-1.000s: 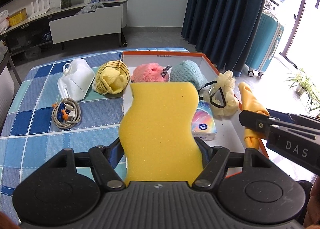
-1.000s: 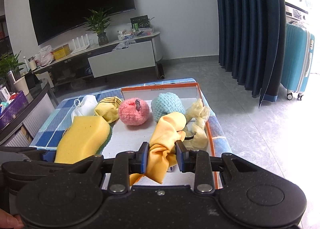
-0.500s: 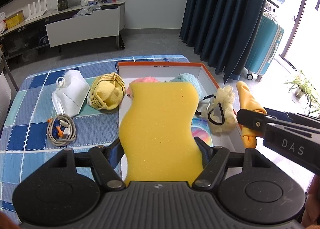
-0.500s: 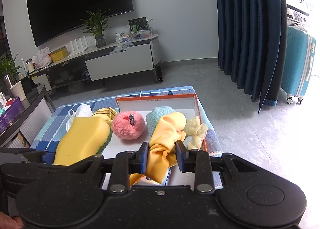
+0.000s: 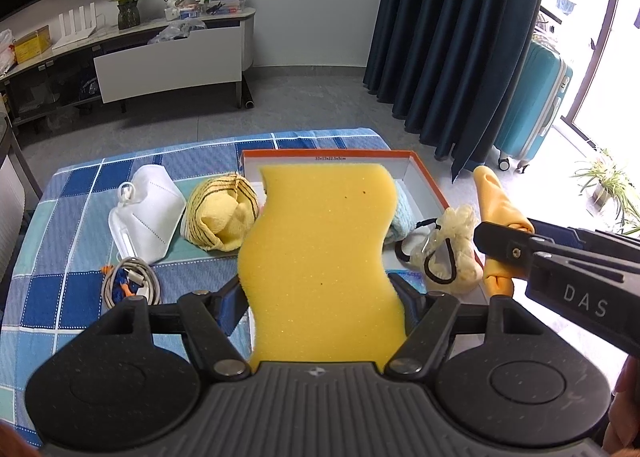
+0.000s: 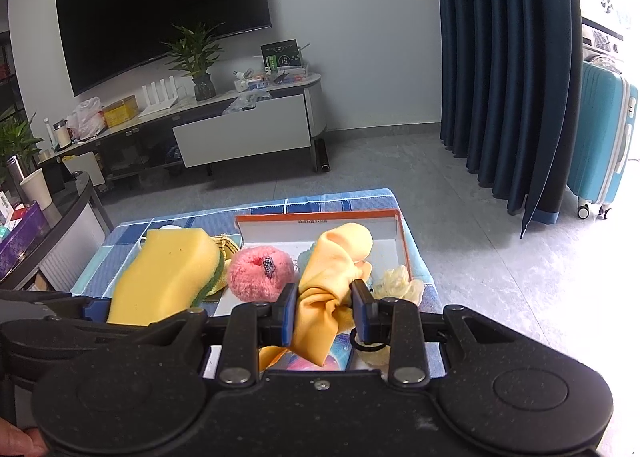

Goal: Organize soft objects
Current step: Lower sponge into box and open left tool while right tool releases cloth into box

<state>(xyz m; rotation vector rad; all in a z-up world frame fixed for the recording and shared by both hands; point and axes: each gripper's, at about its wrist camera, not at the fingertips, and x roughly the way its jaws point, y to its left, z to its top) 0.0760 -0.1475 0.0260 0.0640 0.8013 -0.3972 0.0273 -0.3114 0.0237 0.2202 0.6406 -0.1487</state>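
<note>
My left gripper (image 5: 318,297) is shut on a wavy yellow sponge (image 5: 320,257) held in the air over the near end of the orange-rimmed box (image 5: 426,181). The sponge (image 6: 160,277) has a green scouring underside in the right wrist view. My right gripper (image 6: 324,311) is shut on a crumpled orange-yellow cloth (image 6: 332,273), which is lifted above the box (image 6: 402,241); that cloth (image 5: 494,205) shows at the right of the left wrist view. In the box lie a pink fluffy ball (image 6: 260,273), a light-blue knitted piece (image 5: 404,213) and a cream scrunchie with black bands (image 5: 452,253).
On the blue checked tablecloth (image 5: 60,217) left of the box lie a white face mask (image 5: 144,213), a yellow striped cloth (image 5: 222,213) and a coiled cable (image 5: 130,285). A colourful tissue pack (image 6: 320,361) lies in the box's near end. A dark side table (image 6: 44,233) stands left.
Both grippers have risen and drawn back from the table with their loads still held. The box and the things on the cloth look smaller and farther away.
</note>
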